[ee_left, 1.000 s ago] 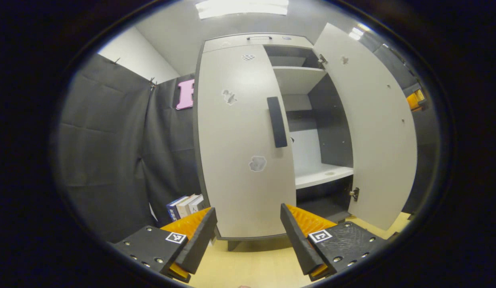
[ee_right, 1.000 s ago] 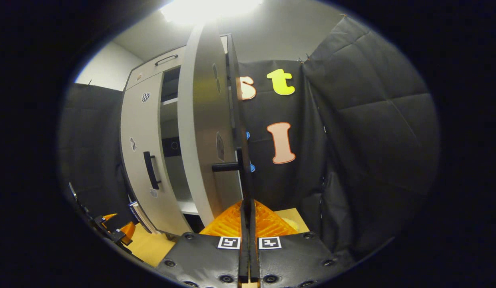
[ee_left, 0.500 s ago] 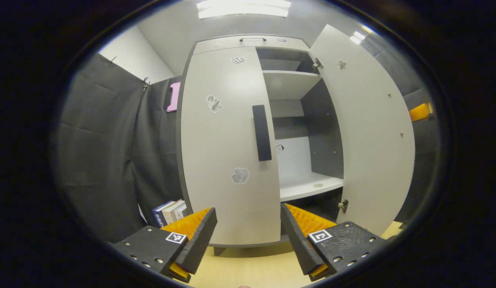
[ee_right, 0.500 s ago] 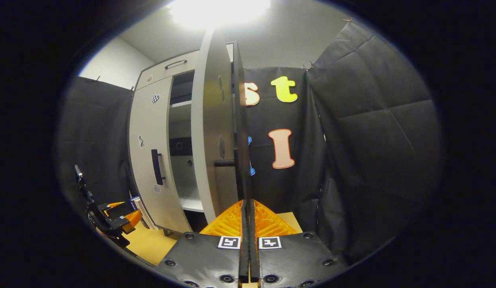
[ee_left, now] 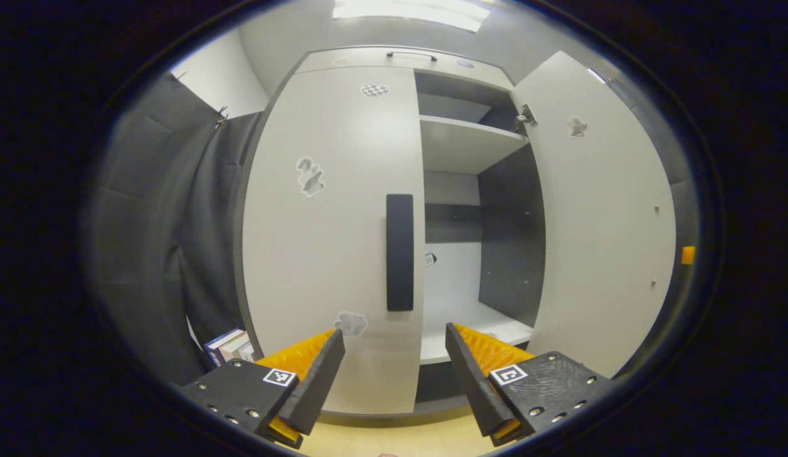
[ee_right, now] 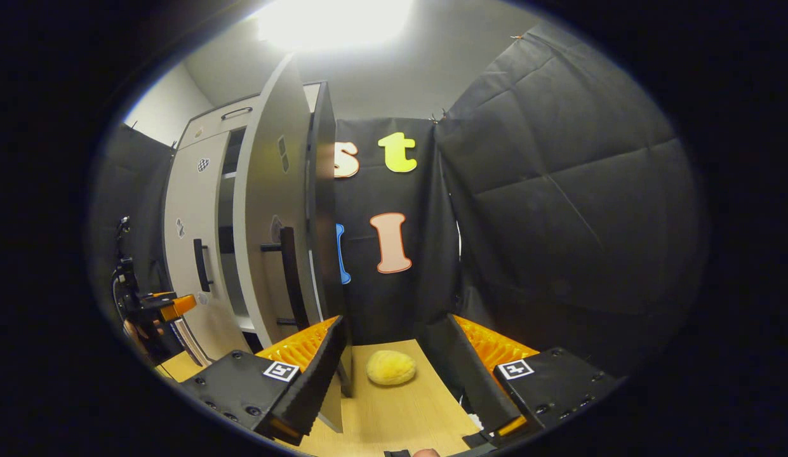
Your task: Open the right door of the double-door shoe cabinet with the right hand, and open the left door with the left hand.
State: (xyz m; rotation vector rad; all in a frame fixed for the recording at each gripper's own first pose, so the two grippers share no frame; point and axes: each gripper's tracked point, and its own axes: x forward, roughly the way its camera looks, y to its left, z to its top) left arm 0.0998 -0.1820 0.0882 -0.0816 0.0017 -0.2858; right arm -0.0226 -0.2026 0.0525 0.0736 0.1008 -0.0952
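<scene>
The pale grey shoe cabinet fills the left gripper view. Its left door [ee_left: 330, 241] is closed, and the door's black vertical handle [ee_left: 400, 252] stands just above and ahead of my open left gripper [ee_left: 394, 343]. The right door [ee_left: 603, 222] is swung wide open, baring the shelves [ee_left: 470, 143]. In the right gripper view that open right door [ee_right: 267, 209] appears nearly edge-on, with its black handle [ee_right: 291, 279] just left of my open right gripper [ee_right: 394, 330], which holds nothing. The left door handle [ee_right: 202, 265] and the left gripper [ee_right: 159, 304] show at the far left.
A yellow rounded lump [ee_right: 391, 368] lies on the wooden floor [ee_right: 406, 412] between the right gripper's fingers. Books [ee_left: 228, 346] lean beside the cabinet's left foot. Black cloth walls [ee_right: 559, 222] close in on both sides. A drawer with a handle [ee_left: 411, 56] tops the cabinet.
The right gripper has opened, let go of the right door's handle and shifted away to the right. The left gripper has moved closer to the left door's handle.
</scene>
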